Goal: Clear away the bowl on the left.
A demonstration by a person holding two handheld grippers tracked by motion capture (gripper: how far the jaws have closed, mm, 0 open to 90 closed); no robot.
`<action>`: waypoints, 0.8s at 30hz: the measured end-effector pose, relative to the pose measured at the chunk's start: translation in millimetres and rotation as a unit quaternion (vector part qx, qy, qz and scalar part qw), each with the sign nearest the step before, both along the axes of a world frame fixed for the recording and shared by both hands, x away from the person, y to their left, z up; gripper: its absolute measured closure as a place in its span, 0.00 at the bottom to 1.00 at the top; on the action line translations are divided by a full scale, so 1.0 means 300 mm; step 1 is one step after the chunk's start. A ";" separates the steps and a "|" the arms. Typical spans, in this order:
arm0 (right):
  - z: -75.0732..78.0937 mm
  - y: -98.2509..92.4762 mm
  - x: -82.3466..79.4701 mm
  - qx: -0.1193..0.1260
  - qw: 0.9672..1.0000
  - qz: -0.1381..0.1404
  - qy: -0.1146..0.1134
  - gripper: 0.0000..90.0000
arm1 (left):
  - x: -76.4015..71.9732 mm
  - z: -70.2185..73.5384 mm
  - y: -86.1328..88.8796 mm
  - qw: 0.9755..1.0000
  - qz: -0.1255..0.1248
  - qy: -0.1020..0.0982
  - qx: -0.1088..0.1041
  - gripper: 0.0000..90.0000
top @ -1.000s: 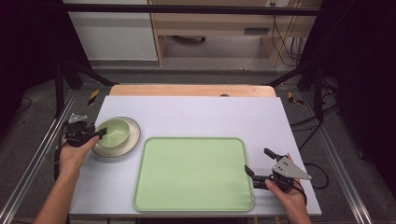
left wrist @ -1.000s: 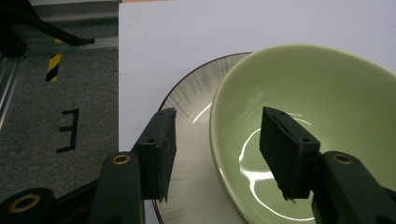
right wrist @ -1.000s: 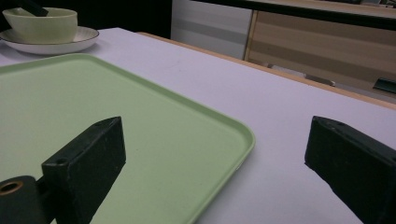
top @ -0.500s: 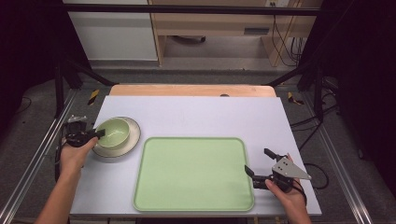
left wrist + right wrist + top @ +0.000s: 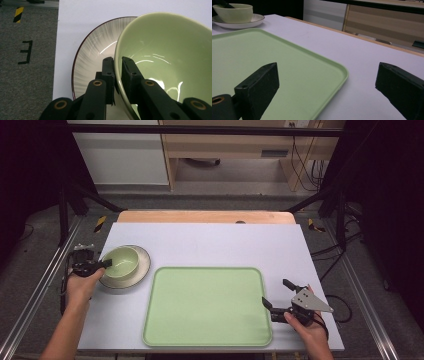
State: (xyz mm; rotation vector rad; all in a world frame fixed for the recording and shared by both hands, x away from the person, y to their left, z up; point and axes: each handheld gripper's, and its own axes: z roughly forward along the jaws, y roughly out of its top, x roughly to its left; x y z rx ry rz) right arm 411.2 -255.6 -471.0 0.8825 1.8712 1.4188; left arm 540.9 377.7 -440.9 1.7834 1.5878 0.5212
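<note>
Green bowl [image 5: 172, 57] rim pinched by left gripper [image 5: 118, 65] jaws.

bowl [image 5: 170, 57]: pale green | plate [image 5: 95, 52]: white, grey-streaked, dark rim | tray [image 5: 207, 305]: light green

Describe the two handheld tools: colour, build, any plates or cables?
Both tools are black, each with two blocky jaws on linkage arms. The left tool shows brass-coloured pivot bushings and small screw holes in its jaws. The right tool carries a grey three-cornered plate on top, dotted with dark holes, and a black cable trails behind it. Forearms are bare, no sleeves in frame.
</note>
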 end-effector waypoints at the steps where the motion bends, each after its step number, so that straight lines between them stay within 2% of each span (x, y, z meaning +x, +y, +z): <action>1: 0.000 0.000 0.000 0.000 1.000 0.000 0.000 0.06 | 0.000 0.000 0.000 1.000 0.000 0.000 0.000 0.91; 8: 0.000 -0.001 0.000 0.000 1.000 0.000 0.000 0.06 | -0.008 0.001 0.001 1.000 0.016 0.001 -0.017 0.92; 10: -0.001 -0.001 0.000 0.000 1.000 0.000 0.000 0.06 | -0.022 -0.001 0.003 0.999 0.030 -0.013 -0.026 0.92; 11: -0.001 -0.001 0.000 0.000 1.000 0.000 0.000 0.06 | -0.022 -0.001 0.003 0.999 0.030 -0.013 -0.026 0.92; 15: -0.001 0.000 0.000 0.000 1.000 -0.001 0.001 0.06 | -0.046 -0.009 0.014 0.997 0.045 -0.030 -0.049 0.92; 20: -0.002 -0.004 0.001 0.001 1.000 -0.004 0.000 0.06 | -0.082 -0.004 0.030 0.994 0.050 -0.062 -0.071 0.91; 22: -0.003 -0.004 0.002 0.001 1.000 -0.007 0.002 0.06 | -0.085 -0.002 0.029 0.994 0.047 -0.063 -0.082 0.92; 24: -0.003 -0.005 0.004 0.003 1.000 -0.009 0.003 0.06 | -0.087 0.007 0.024 0.994 0.044 -0.066 -0.079 0.92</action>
